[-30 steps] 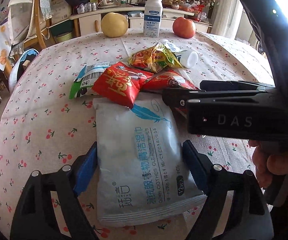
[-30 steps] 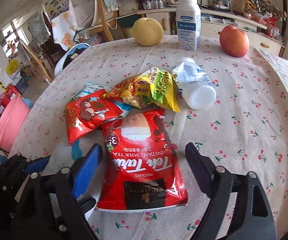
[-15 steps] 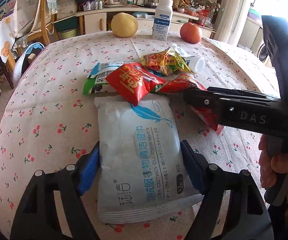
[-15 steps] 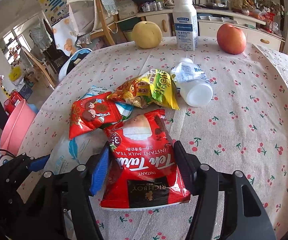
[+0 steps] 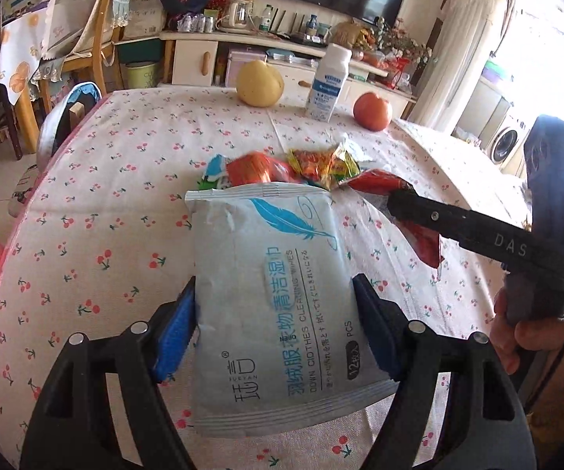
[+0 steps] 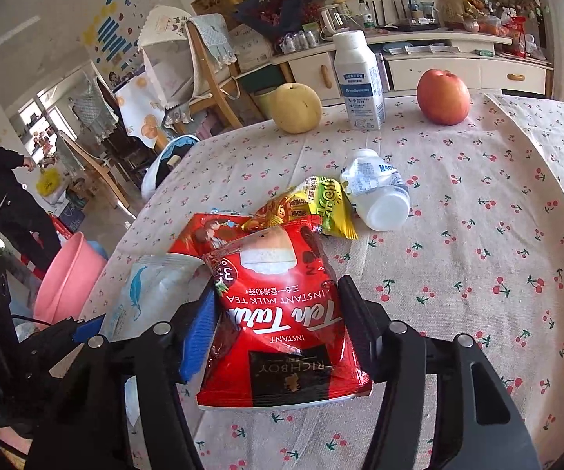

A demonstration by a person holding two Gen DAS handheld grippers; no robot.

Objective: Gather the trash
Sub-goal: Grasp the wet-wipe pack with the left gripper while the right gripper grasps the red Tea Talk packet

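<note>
Left claw (image 5: 274, 325) pinches the white wipes pack (image 5: 278, 297) by both side edges, near end raised off the desk (image 5: 97, 203). Right claw (image 6: 278, 321), jaws just closed in, pinches the red milk tea pouch (image 6: 282, 313). Beyond lie a yellow wrapper (image 6: 313, 207) and a tipped white bottle (image 6: 379, 199); farthest stand a pear (image 6: 296, 107), carton (image 6: 358, 80) and apple (image 6: 443, 96).

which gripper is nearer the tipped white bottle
Right. The right gripper, clamped on the red milk tea pack, sits just in front of the bottle. The left gripper, holding the wipes pack, is further off to the left.
</note>
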